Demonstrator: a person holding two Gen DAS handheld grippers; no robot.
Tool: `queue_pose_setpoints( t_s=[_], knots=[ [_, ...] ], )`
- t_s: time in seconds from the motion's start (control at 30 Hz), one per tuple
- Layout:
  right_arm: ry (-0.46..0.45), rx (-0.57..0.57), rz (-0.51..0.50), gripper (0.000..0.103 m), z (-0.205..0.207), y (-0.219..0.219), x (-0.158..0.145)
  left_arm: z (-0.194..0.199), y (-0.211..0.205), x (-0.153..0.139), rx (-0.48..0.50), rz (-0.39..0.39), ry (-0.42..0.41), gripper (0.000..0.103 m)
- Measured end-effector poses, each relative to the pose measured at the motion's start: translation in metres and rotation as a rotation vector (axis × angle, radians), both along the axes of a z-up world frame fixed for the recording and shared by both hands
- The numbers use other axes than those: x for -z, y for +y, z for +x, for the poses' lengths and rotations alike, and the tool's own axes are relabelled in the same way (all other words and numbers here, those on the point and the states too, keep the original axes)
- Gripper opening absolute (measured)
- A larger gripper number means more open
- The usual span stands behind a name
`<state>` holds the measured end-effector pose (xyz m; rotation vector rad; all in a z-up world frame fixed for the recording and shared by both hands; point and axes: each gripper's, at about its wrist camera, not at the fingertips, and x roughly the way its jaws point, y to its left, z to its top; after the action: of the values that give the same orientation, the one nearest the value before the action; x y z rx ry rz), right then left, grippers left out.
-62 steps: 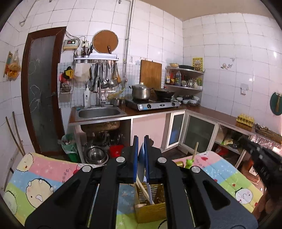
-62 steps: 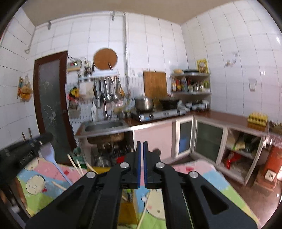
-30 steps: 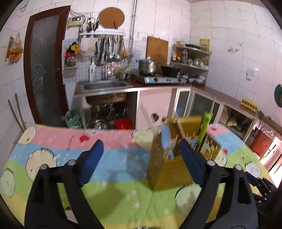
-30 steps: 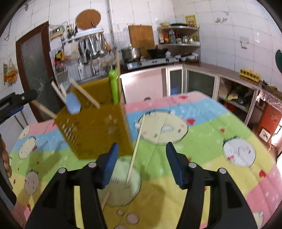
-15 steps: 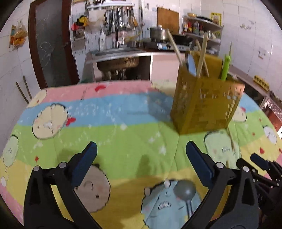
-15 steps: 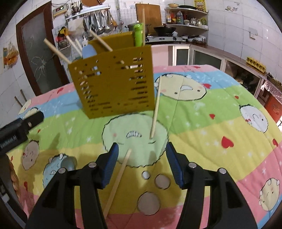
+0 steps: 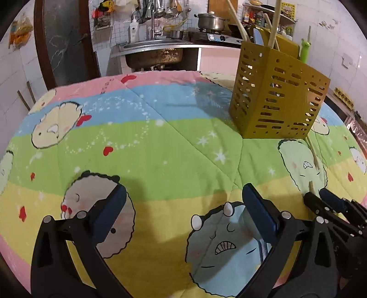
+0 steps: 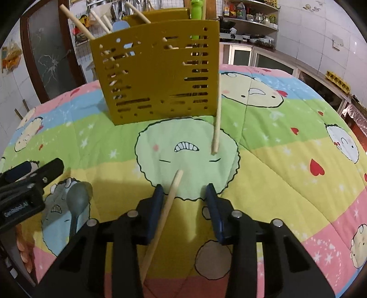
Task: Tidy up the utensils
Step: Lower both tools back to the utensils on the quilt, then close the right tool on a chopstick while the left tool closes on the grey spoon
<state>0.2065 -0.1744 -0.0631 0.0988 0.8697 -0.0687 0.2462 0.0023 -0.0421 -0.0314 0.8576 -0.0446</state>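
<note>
A yellow slotted utensil holder [image 7: 279, 98] [image 8: 156, 75] stands on the cartoon-print cloth [image 7: 146, 146], with chopsticks, a blue utensil and a green-handled one in it. My left gripper [image 7: 183, 201] is open wide, low over the cloth. A grey spoon [image 7: 246, 219] [image 8: 78, 199] lies partly hidden behind its right finger. My right gripper [image 8: 184, 201] [image 7: 316, 197] is closing. A loose wooden chopstick [image 8: 169, 199] lies between its jaws, close against the left pad, with a gap to the right pad. A second chopstick [image 8: 216, 119] [image 7: 313, 155] leans on the holder's corner.
The cloth covers a table that ends just below both grippers. Behind stand a sink [image 7: 156, 45], a stove with a pot [image 7: 211, 21], cabinets and a dark door [image 7: 64, 41]. My left gripper [image 8: 36, 169] shows at the left of the right wrist view.
Both grippers have tilted down and sunk to the cloth. The left one went from shut to wide open. The right one's jaws have narrowed around the loose chopstick.
</note>
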Motion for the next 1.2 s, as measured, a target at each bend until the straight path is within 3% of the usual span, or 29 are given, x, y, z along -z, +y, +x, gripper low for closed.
queue_pose_setpoints(
  t_s=[0.3, 0.57, 0.73, 1.0, 1.2],
  knots=[
    [0.017, -0.070, 0.040, 0.013, 0.006, -0.011, -0.002, 0.003, -0.007, 0.014, 0.023, -0.040, 0.075, 0.098],
    [0.009, -0.108, 0.041, 0.012, 0.013, -0.017, -0.001, 0.001, -0.005, 0.016, -0.009, -0.052, 0.087, 0.098],
    [0.002, -0.118, 0.034, 0.011, 0.015, -0.014, 0.000, -0.008, -0.015, 0.010, 0.027, -0.055, 0.065, 0.098],
    [0.001, -0.137, 0.029, 0.007, 0.005, -0.025, -0.002, -0.015, -0.037, 0.013, 0.092, -0.032, 0.094, 0.097],
    [0.005, -0.119, 0.092, 0.007, 0.002, -0.041, 0.001, -0.016, -0.053, 0.019, 0.126, 0.020, 0.104, 0.084]
  ],
)
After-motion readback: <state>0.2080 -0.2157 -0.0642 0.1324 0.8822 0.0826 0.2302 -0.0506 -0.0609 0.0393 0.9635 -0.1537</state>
